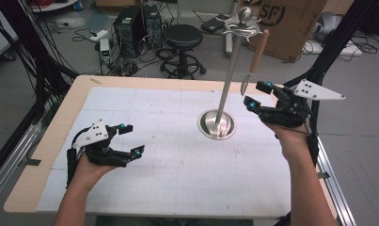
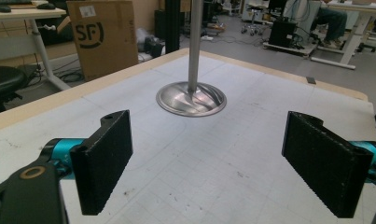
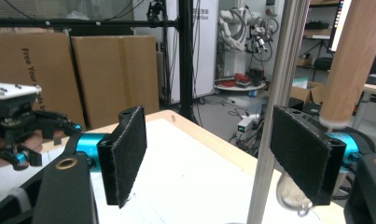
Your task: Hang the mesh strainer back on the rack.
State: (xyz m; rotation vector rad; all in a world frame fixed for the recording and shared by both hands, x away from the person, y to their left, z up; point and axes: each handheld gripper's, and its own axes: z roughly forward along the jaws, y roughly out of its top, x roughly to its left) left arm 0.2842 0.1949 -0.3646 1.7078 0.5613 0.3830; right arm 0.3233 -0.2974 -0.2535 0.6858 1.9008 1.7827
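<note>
Left gripper (image 2: 206, 161): jaws spread wide — nothing between the black pads.
Table (image 2: 251, 140): white gridded mat, wooden edge.
Stand base (image 2: 191, 99): round, shiny metal — ahead of the jaws, apart.
Pole (image 2: 194, 44): upright from the base.
Cardboard box (image 2: 103, 35): on the floor beyond.

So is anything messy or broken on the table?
Nothing looks broken or spilled. The metal stand sits upright on the white mat, and a wooden-handled utensil hangs from its top, as meant. The left gripper and the right gripper are both open, holding nothing.
</note>
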